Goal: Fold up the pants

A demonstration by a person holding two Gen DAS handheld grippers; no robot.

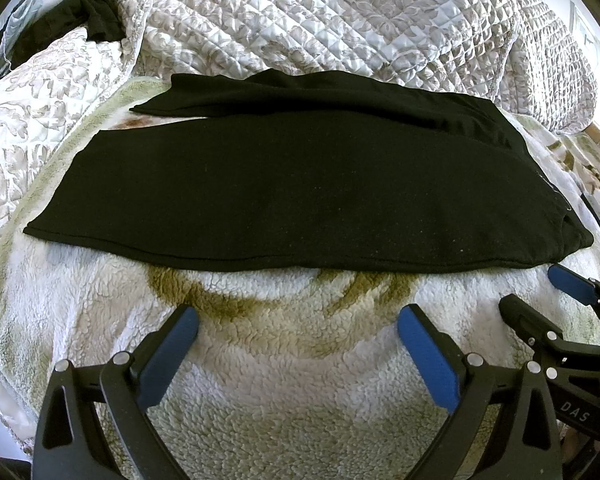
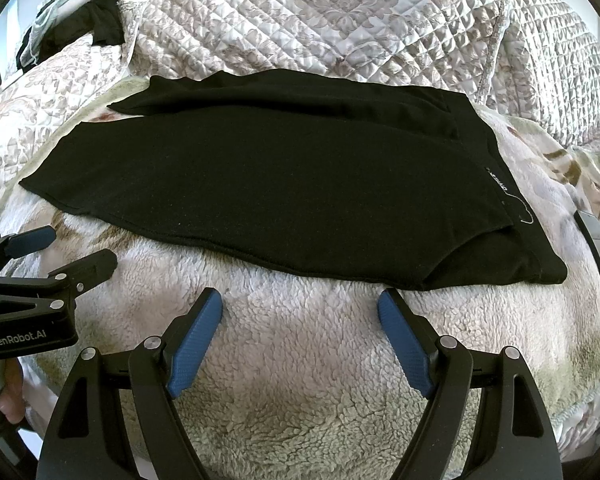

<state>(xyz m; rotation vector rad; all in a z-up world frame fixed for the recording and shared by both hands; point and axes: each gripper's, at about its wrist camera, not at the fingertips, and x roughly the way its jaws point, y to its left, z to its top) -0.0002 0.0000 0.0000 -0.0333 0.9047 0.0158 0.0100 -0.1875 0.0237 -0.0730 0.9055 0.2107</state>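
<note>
Left tool [image 1: 298,322] and right tool [image 2: 300,304] both sit at the bottom of their frames with jaws spread apart, holding nothing, just short of the black pants [image 2: 260,184]. The pants lie flat across mid-frame on a fleece blanket [image 2: 300,360], waistband at right. They look soft, light and limp; pinching the near hem edge and waistband corner seems best.

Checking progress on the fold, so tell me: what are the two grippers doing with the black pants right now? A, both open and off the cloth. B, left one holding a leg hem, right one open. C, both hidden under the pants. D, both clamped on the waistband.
A: the left gripper and right gripper are open over the fleece blanket, short of the pants.
</note>
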